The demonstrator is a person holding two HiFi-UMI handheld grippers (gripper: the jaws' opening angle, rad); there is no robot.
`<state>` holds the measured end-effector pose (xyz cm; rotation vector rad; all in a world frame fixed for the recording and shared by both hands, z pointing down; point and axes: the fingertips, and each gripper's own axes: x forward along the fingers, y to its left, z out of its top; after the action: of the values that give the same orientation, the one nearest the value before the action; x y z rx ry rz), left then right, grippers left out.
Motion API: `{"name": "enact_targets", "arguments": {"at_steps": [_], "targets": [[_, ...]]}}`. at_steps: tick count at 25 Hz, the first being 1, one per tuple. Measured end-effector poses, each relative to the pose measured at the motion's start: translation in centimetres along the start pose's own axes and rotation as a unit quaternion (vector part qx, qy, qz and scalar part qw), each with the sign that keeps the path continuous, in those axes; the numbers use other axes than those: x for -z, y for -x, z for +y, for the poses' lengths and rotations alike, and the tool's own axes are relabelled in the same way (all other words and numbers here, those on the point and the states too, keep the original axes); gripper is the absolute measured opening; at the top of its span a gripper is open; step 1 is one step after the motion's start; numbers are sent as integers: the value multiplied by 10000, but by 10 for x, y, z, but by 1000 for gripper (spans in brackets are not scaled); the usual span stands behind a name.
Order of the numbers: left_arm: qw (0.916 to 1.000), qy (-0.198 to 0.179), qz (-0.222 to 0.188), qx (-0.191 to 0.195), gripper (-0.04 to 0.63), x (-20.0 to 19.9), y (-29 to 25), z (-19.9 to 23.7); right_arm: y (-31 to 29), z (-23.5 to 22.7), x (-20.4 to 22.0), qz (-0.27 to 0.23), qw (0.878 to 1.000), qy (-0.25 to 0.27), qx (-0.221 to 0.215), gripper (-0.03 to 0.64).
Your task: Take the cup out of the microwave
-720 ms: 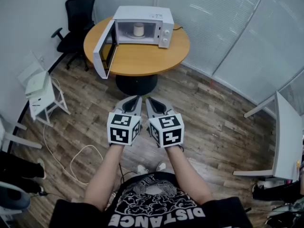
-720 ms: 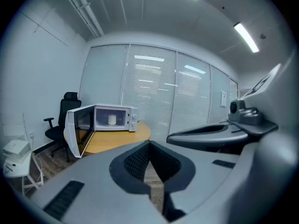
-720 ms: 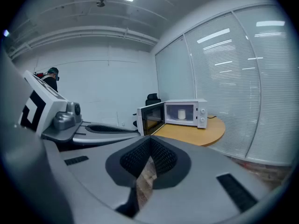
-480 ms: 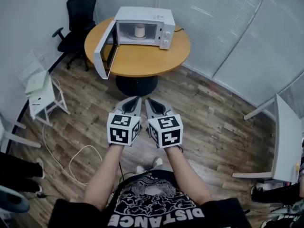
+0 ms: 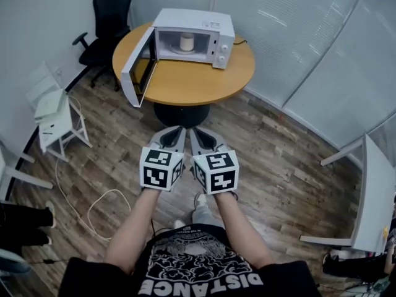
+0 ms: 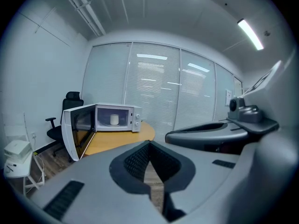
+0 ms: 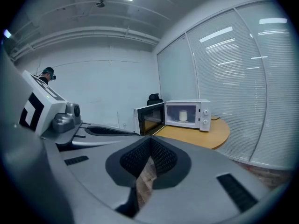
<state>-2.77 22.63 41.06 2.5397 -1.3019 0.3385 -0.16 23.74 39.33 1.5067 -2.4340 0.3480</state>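
Note:
A white cup (image 5: 186,41) stands upright inside the white microwave (image 5: 218,25), whose door (image 5: 137,73) hangs wide open to the left. The microwave sits at the back of a round wooden table (image 5: 192,79). My left gripper (image 5: 172,134) and right gripper (image 5: 198,135) are held side by side over the wood floor, well short of the table, both pointing at it. Both are shut with nothing in them. The cup (image 6: 114,120) shows far beyond the left gripper (image 6: 150,148). In the right gripper view the cup (image 7: 183,116) is likewise far from the right gripper (image 7: 149,146).
A black office chair (image 5: 111,17) stands behind the table at the left. A small white side table (image 5: 54,117) and a loose cable (image 5: 99,209) lie on the floor at the left. A white table (image 5: 374,190) is at the right. Glass walls with blinds (image 5: 309,36) close the room.
The table and microwave have come nearer and sit lower in the head view. Both grippers keep their place side by side and stay shut.

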Motion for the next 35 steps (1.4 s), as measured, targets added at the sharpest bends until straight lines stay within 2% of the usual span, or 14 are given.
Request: {"name": "enact_targets", "arguments": {"at_steps": [8, 15, 22, 35], "targets": [[9998, 98, 87, -155, 9, -16, -65, 10, -39, -58, -7, 97, 9998, -23, -169, 15], [9987, 199, 207, -419, 9, -27, -116, 22, -79, -98, -14, 202, 9986, -11, -489, 15], [9972, 283, 278, -637, 11, -32, -147, 24, -94, -122, -16, 243, 9968, 35, -763, 15], [9960, 411, 248, -747, 11, -36, -180, 33, -115, -150, -17, 248, 9962, 17, -839, 15]]}}
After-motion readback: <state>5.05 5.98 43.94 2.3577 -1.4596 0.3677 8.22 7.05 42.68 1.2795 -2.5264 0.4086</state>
